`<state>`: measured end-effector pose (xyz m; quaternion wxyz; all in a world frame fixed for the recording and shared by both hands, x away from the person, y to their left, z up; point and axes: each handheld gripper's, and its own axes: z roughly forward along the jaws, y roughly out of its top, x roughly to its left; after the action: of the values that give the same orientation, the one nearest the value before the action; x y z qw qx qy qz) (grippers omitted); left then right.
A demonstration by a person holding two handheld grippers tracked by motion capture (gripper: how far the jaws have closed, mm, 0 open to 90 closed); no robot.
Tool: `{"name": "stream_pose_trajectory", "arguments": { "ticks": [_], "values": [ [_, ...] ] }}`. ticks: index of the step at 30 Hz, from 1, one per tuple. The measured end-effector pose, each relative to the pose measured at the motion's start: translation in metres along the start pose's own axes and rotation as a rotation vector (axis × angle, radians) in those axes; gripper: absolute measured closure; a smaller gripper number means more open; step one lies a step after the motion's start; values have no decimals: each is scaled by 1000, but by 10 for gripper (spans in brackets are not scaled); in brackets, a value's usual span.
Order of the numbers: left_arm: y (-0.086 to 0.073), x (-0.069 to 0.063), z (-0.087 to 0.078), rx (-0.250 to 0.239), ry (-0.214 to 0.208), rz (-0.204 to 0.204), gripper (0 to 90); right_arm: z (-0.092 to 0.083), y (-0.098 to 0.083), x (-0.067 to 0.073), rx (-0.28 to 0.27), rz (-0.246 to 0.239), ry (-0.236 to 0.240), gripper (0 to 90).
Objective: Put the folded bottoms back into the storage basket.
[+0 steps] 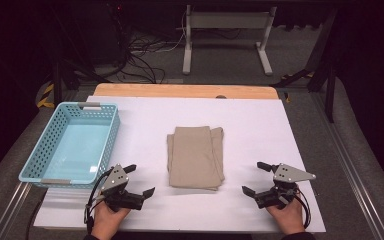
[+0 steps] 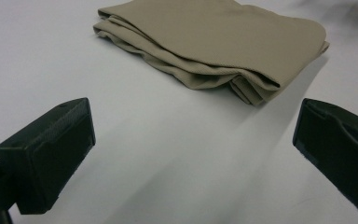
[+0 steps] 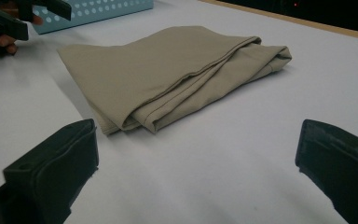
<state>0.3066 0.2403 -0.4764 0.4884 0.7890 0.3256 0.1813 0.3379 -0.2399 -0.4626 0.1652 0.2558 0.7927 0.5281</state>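
A folded tan cloth (image 1: 196, 157) lies flat in the middle of the white table cover (image 1: 250, 125). My left gripper (image 1: 139, 180) rests near the front edge, left of the cloth, jaws open and empty. My right gripper (image 1: 256, 178) sits near the front edge to the cloth's right, also open with nothing in it. In the left gripper view the cloth (image 2: 223, 42) lies ahead beyond the wide-apart jaws (image 2: 193, 149). The right gripper view shows the cloth (image 3: 168, 70) ahead of its spread jaws (image 3: 198, 161), with the other hand and gripper (image 3: 14, 21) at top left.
A light blue perforated basket (image 1: 40, 150) stands empty at the left of the table; its wall (image 3: 98, 9) also appears in the right gripper view. A wooden board edge (image 1: 185, 90) runs along the back. Cables and a white frame (image 1: 227, 30) lie on the floor beyond.
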Motion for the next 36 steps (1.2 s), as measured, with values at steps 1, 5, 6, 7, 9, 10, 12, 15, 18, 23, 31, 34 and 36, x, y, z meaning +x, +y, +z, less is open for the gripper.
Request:
{"name": "stream_pose_trajectory", "arguments": {
  "ticks": [1,5,6,7,9,10,12,15,18,23,31,34,36],
  "values": [
    [0,0,0,0,0,0,0,1,0,0,2,1,1,0],
    [3,-1,1,-8,-14,16,0,1,0,0,8,-3,4,0],
    [3,-1,1,-8,-14,16,0,1,0,0,7,-3,3,0],
    [3,-1,1,-13,-17,16,0,1,0,0,4,1,3,0],
    [2,0,1,-3,-22,13,0,1,0,0,3,2,-1,0],
    [2,0,1,0,-23,13,0,1,0,-1,2,1,0,0],
    [2,0,2,0,-23,9,0,1,0,-1,4,2,3,0],
    [2,1,4,1,-20,-9,0,2,0,-1,14,4,3,0],
    [3,1,4,-3,-18,-11,0,2,0,1,19,-2,6,0],
    [7,0,1,-16,-14,-13,0,3,0,2,24,-8,7,0],
    [18,2,1,-4,-5,-10,0,4,0,4,38,-10,4,4],
    [26,3,3,10,-7,1,0,6,0,4,47,-13,4,4],
    [29,3,4,32,2,-2,0,6,0,4,52,-13,2,4]
  ]
}}
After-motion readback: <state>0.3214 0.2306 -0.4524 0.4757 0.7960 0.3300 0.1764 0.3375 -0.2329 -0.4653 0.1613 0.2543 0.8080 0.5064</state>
